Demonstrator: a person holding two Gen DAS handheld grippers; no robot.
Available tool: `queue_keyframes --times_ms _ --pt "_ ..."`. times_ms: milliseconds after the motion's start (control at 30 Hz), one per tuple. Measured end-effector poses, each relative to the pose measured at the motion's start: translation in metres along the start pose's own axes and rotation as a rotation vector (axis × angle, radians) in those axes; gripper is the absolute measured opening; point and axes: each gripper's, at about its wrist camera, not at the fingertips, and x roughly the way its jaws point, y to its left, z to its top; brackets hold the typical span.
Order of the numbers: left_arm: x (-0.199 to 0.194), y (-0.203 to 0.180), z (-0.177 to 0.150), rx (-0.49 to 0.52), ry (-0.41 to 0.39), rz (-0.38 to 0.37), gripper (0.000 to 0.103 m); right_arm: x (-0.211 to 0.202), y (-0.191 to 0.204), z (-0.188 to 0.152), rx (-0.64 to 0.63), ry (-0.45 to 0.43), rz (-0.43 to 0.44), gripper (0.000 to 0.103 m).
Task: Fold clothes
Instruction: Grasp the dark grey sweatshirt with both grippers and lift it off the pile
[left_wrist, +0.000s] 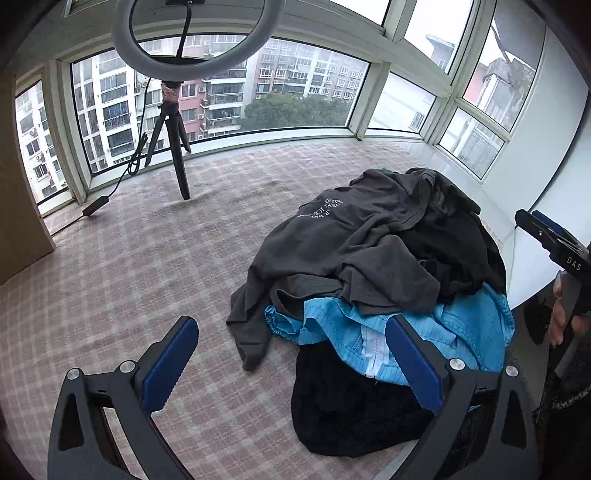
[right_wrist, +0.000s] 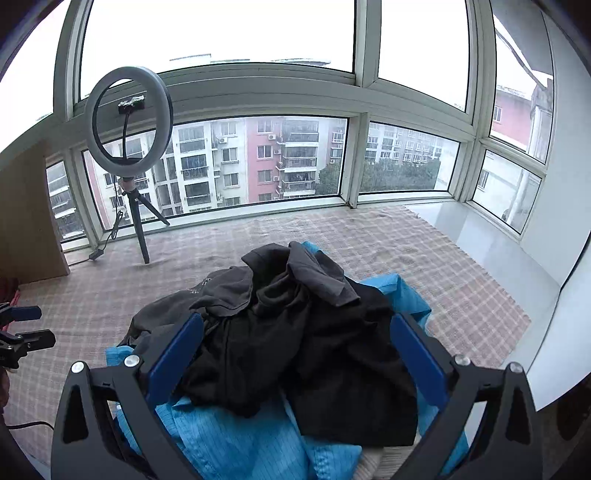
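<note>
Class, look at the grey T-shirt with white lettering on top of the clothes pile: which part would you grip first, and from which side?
Probably the loose end of the grey T-shirt trailing off the pile onto the checked mat. Come from the left with the open left claw: that flap lies single and free, while the rest is tangled with the black top.

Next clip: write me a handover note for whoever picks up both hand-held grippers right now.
Left hand-held gripper: open, empty, low beside the pile's near-left edge.
Right hand-held gripper: open, empty, over the pile's near side.
Clothes: one unsorted heap on the checked cloth; grey printed shirt on top, black garment beside it, blue garment underneath.
Done: nothing folded yet.
Left: pull one garment free, spread it flat, fold; repeat for the rest.
</note>
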Motion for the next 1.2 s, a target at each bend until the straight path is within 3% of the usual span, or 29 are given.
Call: queue_keyframes --times_ms 133,233,300,433,467,500,533,567,600,733,1000,1100,1200 --pt "0.041 -0.043 0.017 0.037 0.067 -0.077 0.102 0.042 -0.008 0.023 -0.076 0.067 0.05 0.102" --pt "0.074 -0.074 0.026 0.126 0.111 -0.025 0.102 0.082 0.001 0.032 -0.137 0.17 0.055 0.102" --pt "0.094 -0.088 0.029 0.18 0.138 0.018 0.102 0.101 0.011 0.033 -0.193 0.19 0.029 0.102" --pt "0.118 -0.09 0.036 0.171 0.175 0.019 0.101 0.134 0.024 0.04 -0.275 0.24 0.029 0.102" --pt "0.123 -0.09 0.037 0.169 0.183 0.017 0.098 0.143 0.025 0.04 -0.285 0.264 0.037 0.098" --pt "0.126 -0.089 0.039 0.165 0.186 0.008 0.082 0.151 0.025 0.039 -0.289 0.289 0.059 0.087" --pt "0.127 -0.086 0.041 0.154 0.187 -0.007 0.056 0.158 0.026 0.038 -0.279 0.313 0.095 0.045" --pt "0.125 -0.081 0.043 0.13 0.182 -0.03 0.045 0.162 0.025 0.038 -0.263 0.325 0.127 0.018" --pt "0.124 -0.077 0.045 0.106 0.178 -0.052 0.027 0.163 0.023 0.039 -0.251 0.327 0.143 0.018" --pt "0.094 -0.049 0.056 0.068 0.125 -0.068 0.019 0.151 0.016 0.047 -0.235 0.272 0.18 0.018" --pt "0.026 0.009 0.08 0.015 0.004 -0.066 0.014 0.117 0.015 0.087 -0.184 0.151 0.167 0.014" --pt "-0.001 0.031 0.089 -0.004 -0.045 -0.063 0.014 0.088 0.02 0.108 -0.147 0.067 0.149 0.011" --pt "-0.041 0.058 0.103 -0.012 -0.123 -0.029 0.014 0.048 0.034 0.13 -0.112 -0.023 0.203 0.008"
